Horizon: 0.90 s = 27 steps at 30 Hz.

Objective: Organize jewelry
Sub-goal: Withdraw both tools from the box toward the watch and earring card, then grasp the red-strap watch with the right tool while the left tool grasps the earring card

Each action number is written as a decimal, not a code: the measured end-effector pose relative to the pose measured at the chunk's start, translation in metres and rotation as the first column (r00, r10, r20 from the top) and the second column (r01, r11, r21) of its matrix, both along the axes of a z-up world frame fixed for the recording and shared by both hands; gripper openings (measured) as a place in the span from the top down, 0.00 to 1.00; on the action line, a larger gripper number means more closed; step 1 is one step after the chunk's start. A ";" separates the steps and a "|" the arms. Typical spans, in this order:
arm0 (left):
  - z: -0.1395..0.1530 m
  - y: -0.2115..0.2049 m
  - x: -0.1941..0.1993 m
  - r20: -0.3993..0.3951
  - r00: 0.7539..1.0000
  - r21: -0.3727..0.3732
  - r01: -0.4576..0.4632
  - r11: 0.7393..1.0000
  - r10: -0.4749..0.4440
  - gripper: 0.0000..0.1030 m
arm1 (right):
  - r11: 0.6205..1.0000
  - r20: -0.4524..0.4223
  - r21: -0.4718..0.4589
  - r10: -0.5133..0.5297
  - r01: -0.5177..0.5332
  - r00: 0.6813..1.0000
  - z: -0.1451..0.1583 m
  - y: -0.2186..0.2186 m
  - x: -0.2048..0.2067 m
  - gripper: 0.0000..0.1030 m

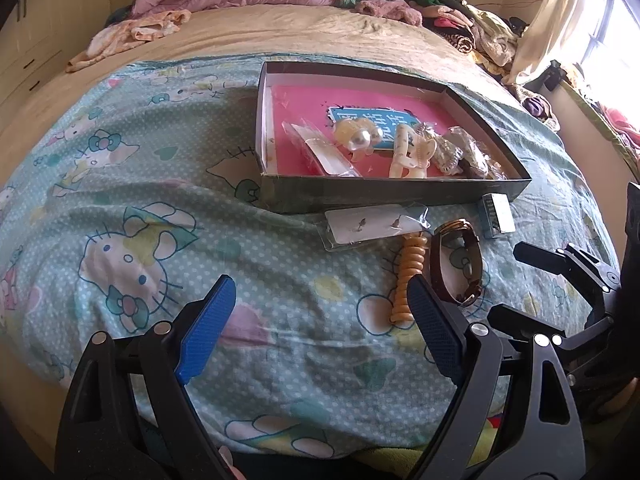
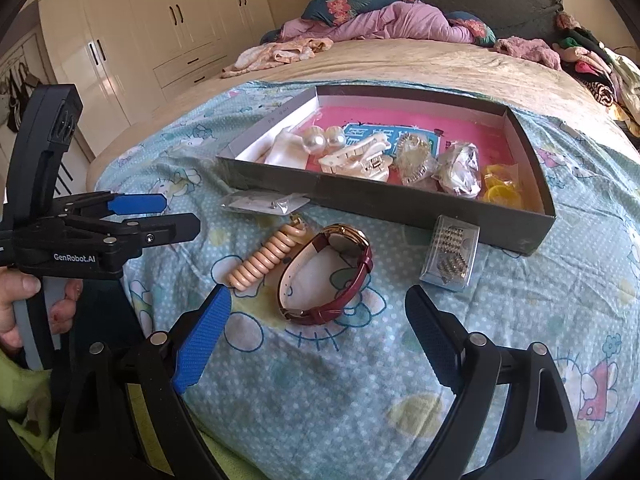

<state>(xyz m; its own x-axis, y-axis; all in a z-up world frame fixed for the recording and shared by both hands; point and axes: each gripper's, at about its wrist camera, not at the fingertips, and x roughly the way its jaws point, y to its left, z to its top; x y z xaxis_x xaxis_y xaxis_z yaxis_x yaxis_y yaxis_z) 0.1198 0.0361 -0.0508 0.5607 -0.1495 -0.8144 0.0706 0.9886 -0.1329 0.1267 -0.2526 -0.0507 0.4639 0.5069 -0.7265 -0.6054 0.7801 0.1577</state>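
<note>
A dark shallow box [image 2: 400, 204] with a pink floor sits on the bed and holds pearl pieces, a cream hair claw [image 2: 356, 158] and bagged jewelry; it also shows in the left wrist view [image 1: 384, 194]. In front of it lie a red-strap gold watch [image 2: 332, 272], a coiled peach hair tie [image 2: 262, 258], a bagged earring card [image 2: 264, 202] and a small clear case of beads [image 2: 450, 258]. My right gripper [image 2: 318, 312] is open, just short of the watch. My left gripper [image 1: 320, 300] is open and empty, left of the hair tie [image 1: 408, 276] and watch [image 1: 456, 264].
The items lie on a blue Hello Kitty blanket [image 1: 160, 208] over a tan bedsheet. Piled clothes and pillows [image 2: 400, 20] line the far side of the bed. White wardrobes [image 2: 160, 32] stand at left. A window with curtain [image 1: 580, 20] is at right.
</note>
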 end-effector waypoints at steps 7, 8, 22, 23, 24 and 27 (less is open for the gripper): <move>-0.006 -0.001 0.008 -0.020 1.000 -0.013 0.001 1.000 -0.002 0.22 | 0.999 -0.025 -0.050 0.016 -0.018 1.000 -0.022 0.016 0.009 0.15; -0.007 -0.001 0.010 -0.022 1.000 -0.014 0.002 1.000 -0.002 0.22 | 0.998 -0.022 -0.062 0.019 -0.020 1.000 -0.025 0.017 0.010 0.15; -0.018 -0.006 0.035 -0.080 0.997 -0.119 0.010 0.993 -0.019 0.22 | 0.991 0.050 -0.126 0.056 -0.049 0.997 -0.041 0.030 0.031 0.15; -0.018 -0.008 0.037 -0.083 0.996 -0.126 0.012 0.992 -0.022 0.22 | 0.991 0.048 -0.122 0.055 -0.049 0.997 -0.041 0.031 0.032 0.15; -0.018 -0.010 0.040 -0.087 0.996 -0.134 0.015 0.991 -0.027 0.22 | 0.992 0.048 -0.118 0.054 -0.049 0.997 -0.042 0.031 0.033 0.15; -0.020 -0.018 0.047 -0.095 0.995 -0.152 0.024 0.988 -0.039 0.22 | 0.992 0.054 -0.115 0.053 -0.047 0.997 -0.041 0.031 0.034 0.22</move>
<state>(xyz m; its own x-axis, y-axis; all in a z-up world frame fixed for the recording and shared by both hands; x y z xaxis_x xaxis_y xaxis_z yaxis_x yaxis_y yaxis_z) 0.1664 0.0185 -0.0707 0.4729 -0.2910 -0.8317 0.0805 0.9542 -0.2881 0.1603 -0.2211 -0.0921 0.4825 0.4464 -0.7536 -0.6495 0.7596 0.0341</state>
